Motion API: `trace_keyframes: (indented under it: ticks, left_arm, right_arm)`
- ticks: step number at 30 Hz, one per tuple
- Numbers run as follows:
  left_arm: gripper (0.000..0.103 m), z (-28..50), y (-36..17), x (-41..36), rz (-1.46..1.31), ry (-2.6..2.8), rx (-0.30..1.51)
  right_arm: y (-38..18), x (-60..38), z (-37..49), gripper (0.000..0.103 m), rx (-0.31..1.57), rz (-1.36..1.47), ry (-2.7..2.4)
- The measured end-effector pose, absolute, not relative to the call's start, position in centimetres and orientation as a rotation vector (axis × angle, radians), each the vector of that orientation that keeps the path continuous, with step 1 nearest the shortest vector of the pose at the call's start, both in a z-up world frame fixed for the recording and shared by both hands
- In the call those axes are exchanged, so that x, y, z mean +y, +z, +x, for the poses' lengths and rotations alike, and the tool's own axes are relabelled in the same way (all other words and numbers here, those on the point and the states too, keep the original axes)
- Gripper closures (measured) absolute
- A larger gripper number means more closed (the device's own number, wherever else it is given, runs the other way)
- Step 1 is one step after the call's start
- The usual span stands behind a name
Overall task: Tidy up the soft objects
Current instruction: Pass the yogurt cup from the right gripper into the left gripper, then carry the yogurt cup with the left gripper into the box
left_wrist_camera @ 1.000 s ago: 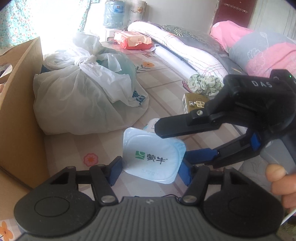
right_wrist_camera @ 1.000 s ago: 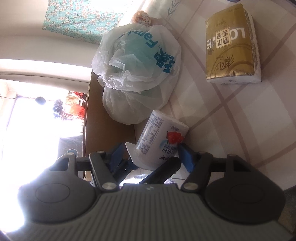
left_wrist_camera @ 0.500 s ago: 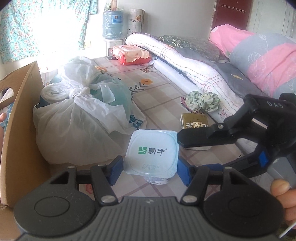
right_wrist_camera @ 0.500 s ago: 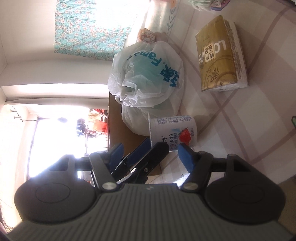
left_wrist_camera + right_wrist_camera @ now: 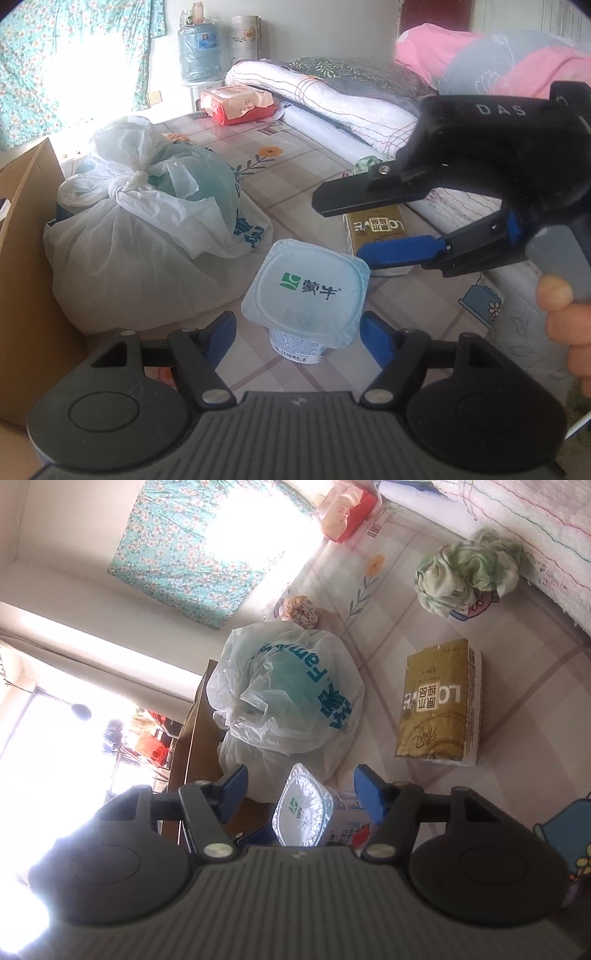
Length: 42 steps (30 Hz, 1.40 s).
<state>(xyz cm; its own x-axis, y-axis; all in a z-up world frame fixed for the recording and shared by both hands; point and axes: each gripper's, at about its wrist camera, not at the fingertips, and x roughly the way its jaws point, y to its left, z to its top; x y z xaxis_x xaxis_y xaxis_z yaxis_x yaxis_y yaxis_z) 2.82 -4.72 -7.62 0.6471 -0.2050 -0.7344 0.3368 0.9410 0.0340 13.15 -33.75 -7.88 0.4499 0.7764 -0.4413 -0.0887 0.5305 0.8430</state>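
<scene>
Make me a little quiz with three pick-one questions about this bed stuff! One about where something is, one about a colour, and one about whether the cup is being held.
1. Where does the yogurt cup stand?
A. Inside the cardboard box
B. On the bed sheet beside the tied plastic bag
C. On top of the pink pillow

2. What colour is the tissue pack?
A. Gold
B. Purple
C. Black

3. What is the left gripper doing with the cup?
A. Squeezing it shut
B. Open, pads clear of the cup
C. Holding it upside down

Answers: 1 B, the cup sits upright on the sheet next to the bag. 2 A, its wrapper is gold with white sides. 3 B, gaps show between both blue pads and the cup; the jaws have just been opening.
</scene>
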Motion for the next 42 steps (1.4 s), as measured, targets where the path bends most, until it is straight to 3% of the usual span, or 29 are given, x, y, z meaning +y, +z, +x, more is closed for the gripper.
trace_keyframes:
  ticks: [6, 10, 15, 41, 42]
  left_arm:
    - [0.029, 2.7, -8.3, -5.5, 0.222, -0.315, 0.794]
    - [0.041, 3.3, -8.3, -5.3, 0.202, -0.308, 0.788]
    - [0.041, 3.6, -8.0, -4.7, 0.16, -0.304, 0.796]
    - [0.041, 0.6, -2.1, -1.2, 0.044, -0.246, 0.698]
    - [0.046, 0.4, -1.6, -0.8, 0.032, -0.243, 0.686]
  right_arm:
    - [-8.6, -32.7, 13.2, 0.05, 0.987, 0.829, 0.633]
    - [-9.0, -32.0, 13.3, 0.058, 1.001, 0.846, 0.638]
    - [-8.8, -32.1, 13.1, 0.067, 0.992, 0.847, 0.626]
    - [-4.3, -29.9, 11.8, 0.067, 0.963, 0.863, 0.704]
    - [-3.9, -29.5, 11.8, 0.067, 0.96, 0.857, 0.714]
